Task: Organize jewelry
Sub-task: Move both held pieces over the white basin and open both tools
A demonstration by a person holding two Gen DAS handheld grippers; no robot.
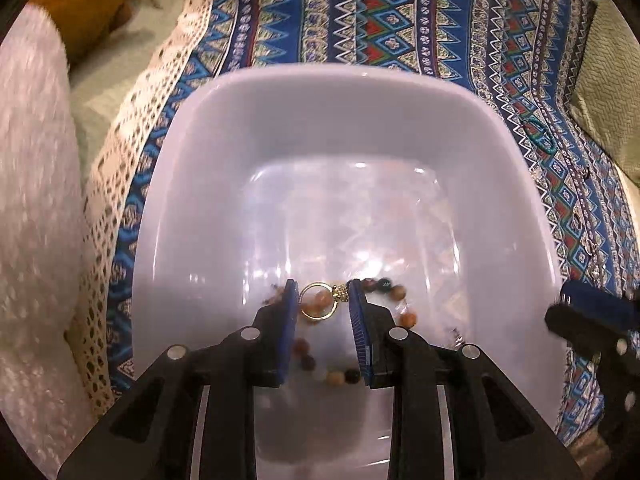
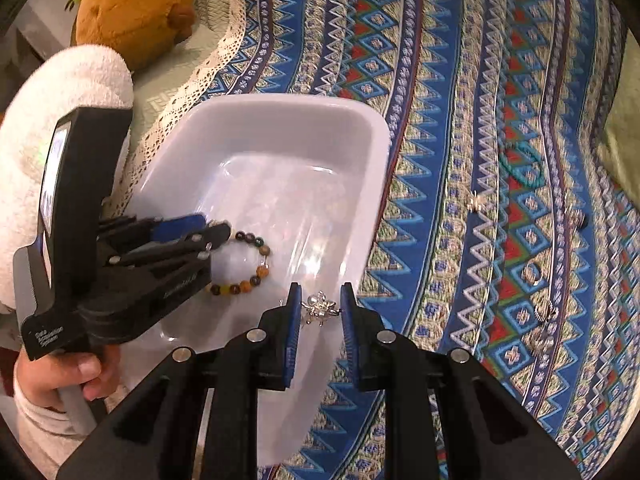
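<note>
A white plastic tub point(image 1: 248, 92) sits on a patterned blue cloth; it also shows in the right wrist view point(image 2: 280, 108). A bracelet of brown and dark beads point(image 2: 256, 272) lies in the tub. My left gripper point(image 1: 322, 292) hangs over the tub, jaws apart, with the beaded bracelet point(image 1: 400, 296) and its gold ring point(image 1: 316, 300) below and between the fingers. My right gripper point(image 2: 319, 300) is over the tub's near right edge, its jaws closed on a small silver brooch point(image 2: 320, 308).
Loose jewelry lies on the cloth point(image 2: 460, 80) to the right: a teal bracelet point(image 2: 520, 164), a small silver piece point(image 2: 476, 202), a ring point(image 2: 532, 272) and silver pieces point(image 2: 544, 312). A white towel point(image 2: 64, 92) and a brown plush toy point(image 2: 136, 4) lie at the left.
</note>
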